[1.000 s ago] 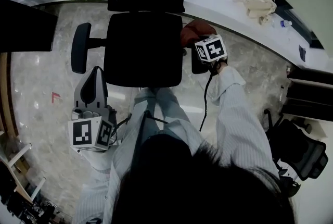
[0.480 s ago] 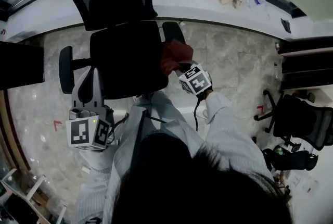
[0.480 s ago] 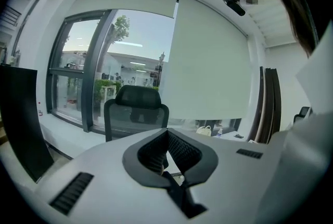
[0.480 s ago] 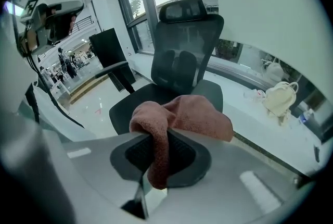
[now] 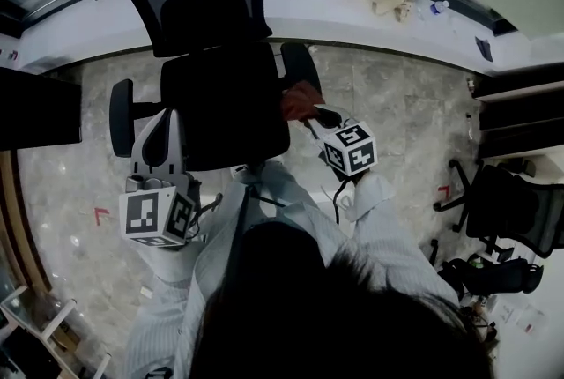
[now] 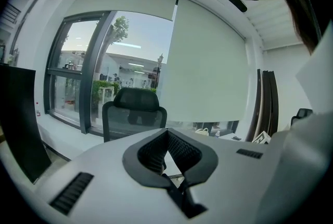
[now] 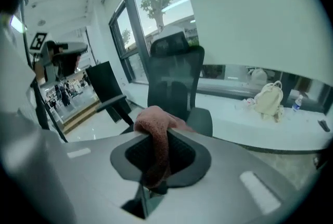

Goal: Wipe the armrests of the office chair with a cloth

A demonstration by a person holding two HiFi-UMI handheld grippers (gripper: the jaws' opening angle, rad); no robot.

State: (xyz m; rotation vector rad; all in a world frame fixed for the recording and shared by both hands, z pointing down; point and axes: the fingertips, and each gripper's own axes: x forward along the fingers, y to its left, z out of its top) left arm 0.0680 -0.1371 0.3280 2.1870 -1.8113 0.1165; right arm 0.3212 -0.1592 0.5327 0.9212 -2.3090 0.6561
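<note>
Cloth (image 7: pixel 154 120) pinched in R gripper (image 7: pixel 159 137), clearest own view

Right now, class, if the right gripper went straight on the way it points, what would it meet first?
Probably the nearer armrest. The right gripper, shut on the pink cloth, points at that pad, with the backrest beyond it. Depth is hard to judge here.

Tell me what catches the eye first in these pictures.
A black office chair fills the middle of the head view. A reddish cloth stands out against it, pinched in the right tongs at the seat's edge on the person's right. The left tongs hang empty and shut by the seat's other side.
</note>
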